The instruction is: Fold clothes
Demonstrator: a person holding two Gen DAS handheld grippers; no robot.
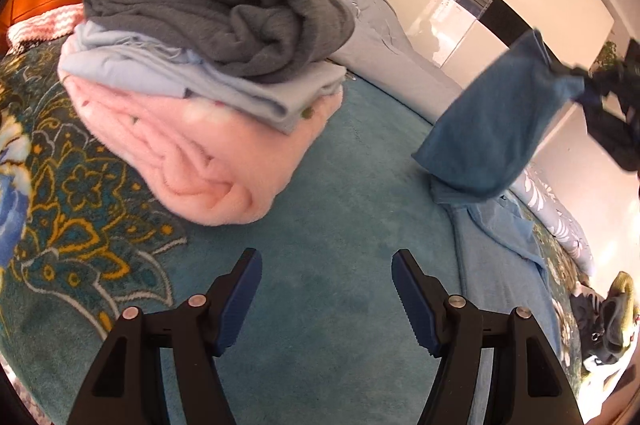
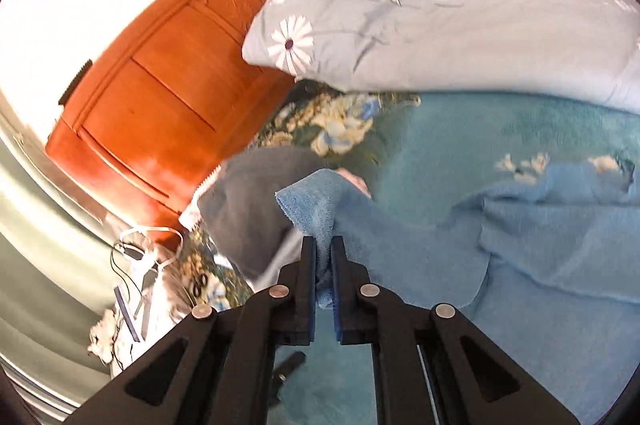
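Over the teal bedspread [image 1: 340, 193], a blue towel [image 1: 492, 129] is lifted by one corner at three o'clock in the left view, its lower edge trailing on the bed. That corner is clamped between the closed fingers of the right gripper [image 2: 323, 249]. The left gripper [image 1: 326, 265] is held low at six o'clock, fingers apart, nothing between them. A clean fold is judged to need a second corner caught and edges matched. At ten o'clock, a stack [image 1: 208, 65] is seen: grey on pale blue on pink. No containers are seen.
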